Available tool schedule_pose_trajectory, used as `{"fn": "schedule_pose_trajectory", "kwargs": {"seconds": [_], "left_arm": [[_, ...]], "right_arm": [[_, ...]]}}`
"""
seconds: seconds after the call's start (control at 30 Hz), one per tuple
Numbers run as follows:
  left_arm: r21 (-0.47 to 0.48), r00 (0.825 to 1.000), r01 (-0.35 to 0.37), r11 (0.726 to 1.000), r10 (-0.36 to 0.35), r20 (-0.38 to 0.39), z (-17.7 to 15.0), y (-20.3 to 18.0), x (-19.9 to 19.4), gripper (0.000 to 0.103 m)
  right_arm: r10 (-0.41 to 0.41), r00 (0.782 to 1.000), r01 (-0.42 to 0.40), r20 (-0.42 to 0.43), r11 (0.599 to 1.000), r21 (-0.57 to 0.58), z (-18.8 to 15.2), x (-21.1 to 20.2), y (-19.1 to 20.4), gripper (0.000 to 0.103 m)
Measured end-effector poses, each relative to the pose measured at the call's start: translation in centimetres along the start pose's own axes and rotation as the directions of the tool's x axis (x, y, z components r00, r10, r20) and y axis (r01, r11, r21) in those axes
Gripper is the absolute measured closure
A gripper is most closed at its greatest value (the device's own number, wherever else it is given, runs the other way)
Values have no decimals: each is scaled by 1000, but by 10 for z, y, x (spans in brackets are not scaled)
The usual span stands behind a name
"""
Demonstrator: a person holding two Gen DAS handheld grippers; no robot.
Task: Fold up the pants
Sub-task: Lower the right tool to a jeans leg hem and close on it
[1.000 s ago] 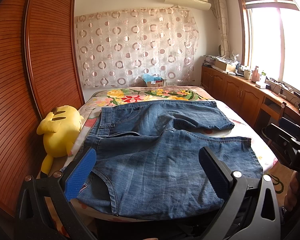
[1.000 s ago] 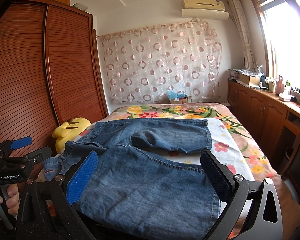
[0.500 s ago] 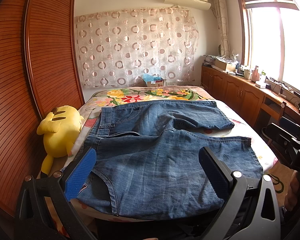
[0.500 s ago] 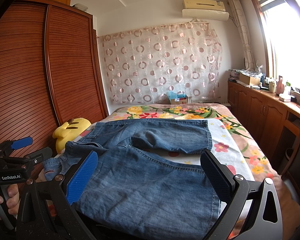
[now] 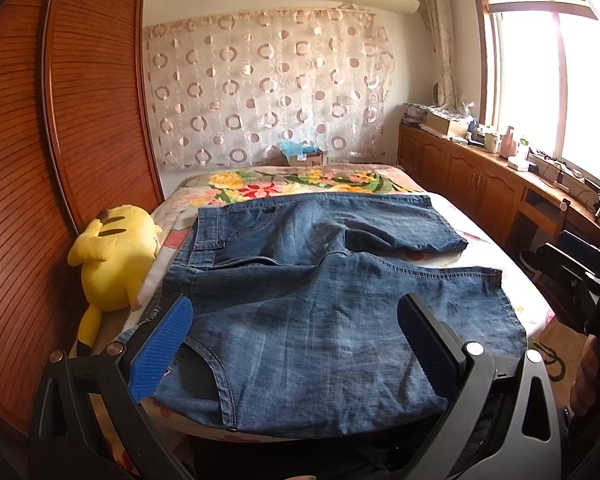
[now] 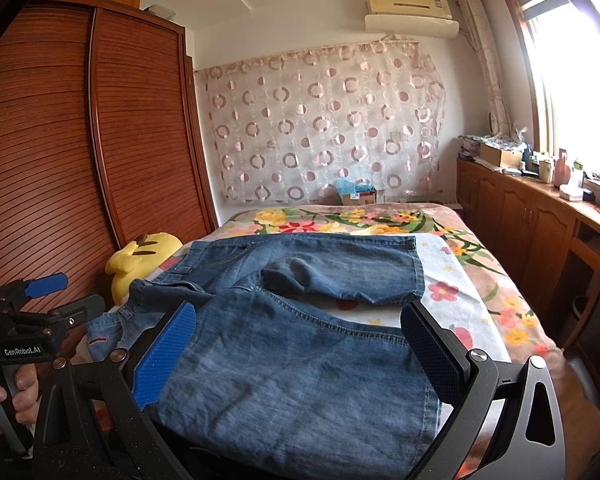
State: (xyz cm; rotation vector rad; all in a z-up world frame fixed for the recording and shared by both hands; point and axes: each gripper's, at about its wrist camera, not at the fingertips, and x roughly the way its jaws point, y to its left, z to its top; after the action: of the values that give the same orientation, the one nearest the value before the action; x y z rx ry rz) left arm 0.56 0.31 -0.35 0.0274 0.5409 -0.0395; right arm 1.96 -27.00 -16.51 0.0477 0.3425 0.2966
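Lying flat on bed (image 5: pixel 500 264): jeans (image 5: pixel 320 320), unfolded.

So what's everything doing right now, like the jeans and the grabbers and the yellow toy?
Jeans: spread flat on the bed, not folded, legs apart.
Left hand-held gripper: open, holding nothing, over the near leg.
Right hand-held gripper: open, holding nothing.
Yellow plush toy: lying at the bed's edge by the wardrobe.
Wardrobe doors: shut.
Bed: covered with a flowered sheet.
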Motion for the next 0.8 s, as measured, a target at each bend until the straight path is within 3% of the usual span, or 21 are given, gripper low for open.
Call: {"fn": "schedule_pose_trajectory", "kwargs": {"seconds": [0.8], "left_arm": [[-53, 992, -35, 998, 29, -124, -17, 67, 48, 0]], "right_arm": [[-65, 994, 67, -93, 998, 17, 0, 19, -21, 3]]}}
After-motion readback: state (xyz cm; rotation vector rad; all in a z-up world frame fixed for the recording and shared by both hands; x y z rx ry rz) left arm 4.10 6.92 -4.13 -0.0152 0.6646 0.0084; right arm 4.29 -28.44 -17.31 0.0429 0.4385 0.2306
